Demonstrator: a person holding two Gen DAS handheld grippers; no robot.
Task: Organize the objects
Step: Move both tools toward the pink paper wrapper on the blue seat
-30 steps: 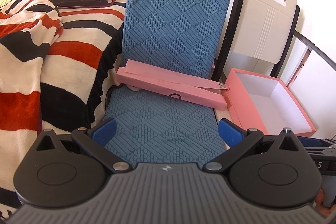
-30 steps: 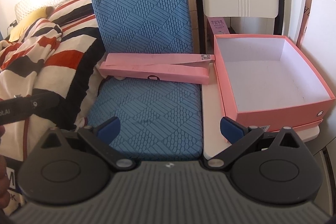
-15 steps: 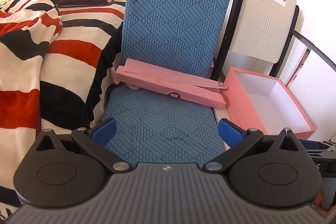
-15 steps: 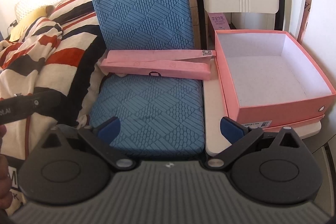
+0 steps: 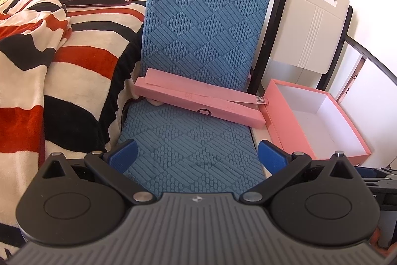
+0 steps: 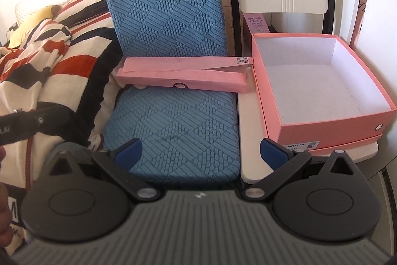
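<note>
Both tongs, left gripper [image 5: 197, 153] and right gripper [image 6: 201, 149], have backed off slightly, jaws apart and empty, flat pink cardboard lid [image 6: 182, 75] still untouched at the blue textured seat cushion's [image 6: 173, 121] back edge beside the open pink cardboard box [image 6: 330, 127].

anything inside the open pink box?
Nothing visible: the pink box shows only its bare white floor and walls. The near wall hides a strip of floor just behind it. The box stands on what looks like its lid on the white table.

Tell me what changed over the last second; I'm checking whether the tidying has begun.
Only the cameras drifted: the open pink box sits slightly lower and nearer in the right wrist view. Nothing was grasped or released. Both grippers, left and right, remain open and empty; the long pink box still rests on the blue cushion.
</note>
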